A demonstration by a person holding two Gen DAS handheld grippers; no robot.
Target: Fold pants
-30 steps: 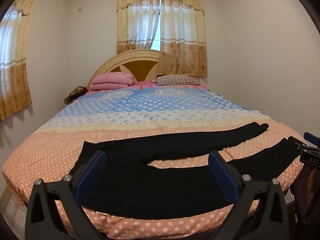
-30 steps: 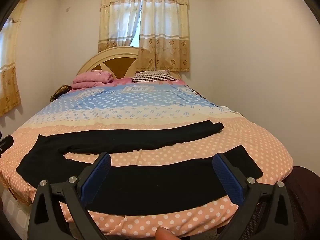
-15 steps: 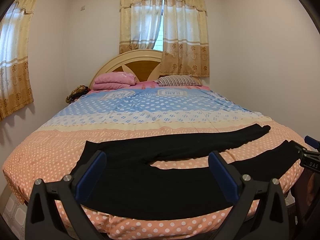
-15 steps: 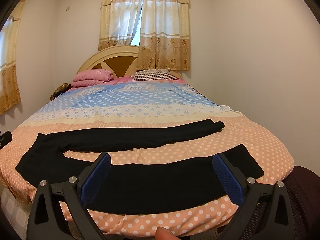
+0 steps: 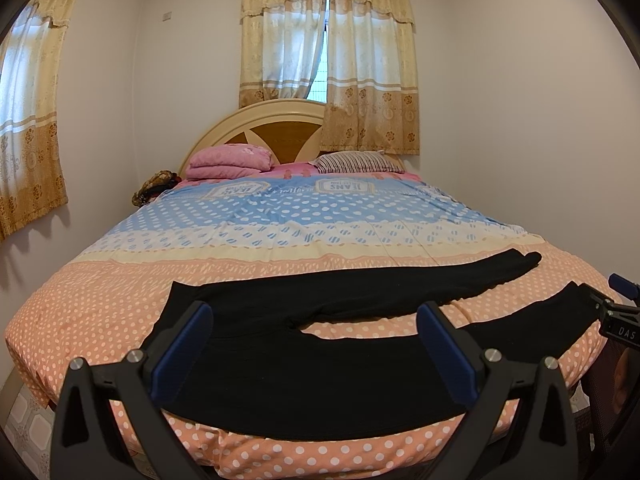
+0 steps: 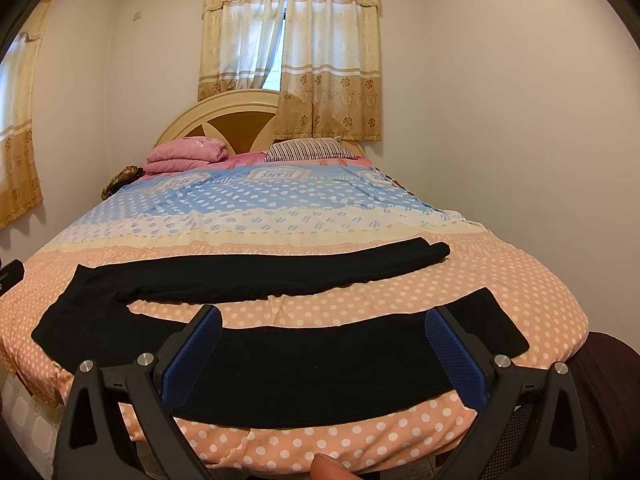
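Black pants [image 5: 320, 376] lie flat across the foot of the bed [image 5: 100, 304], waist to the left, both legs spread apart and running right. In the right wrist view the same pants [image 6: 312, 376] show the near leg along the bed's front edge and the far leg behind it. My left gripper [image 5: 314, 346] hovers open over the waist and crotch area, touching nothing. My right gripper [image 6: 322, 354] is open above the near leg, holding nothing. The right gripper's body [image 5: 618, 320] shows at the right edge of the left wrist view.
Pink folded blanket [image 5: 230, 160] and striped pillow [image 5: 354, 161] rest by the headboard [image 5: 256, 128]. A brown bundle [image 5: 154, 188] sits at the bed's left. A wall [image 5: 540, 120] stands close on the right. A fingertip [image 6: 328, 468] shows at the bottom. Tiled floor [image 5: 28, 432] lies left.
Both grippers have shifted only slightly, the views rising a little. The pants lie unmoved and both grippers stay open.
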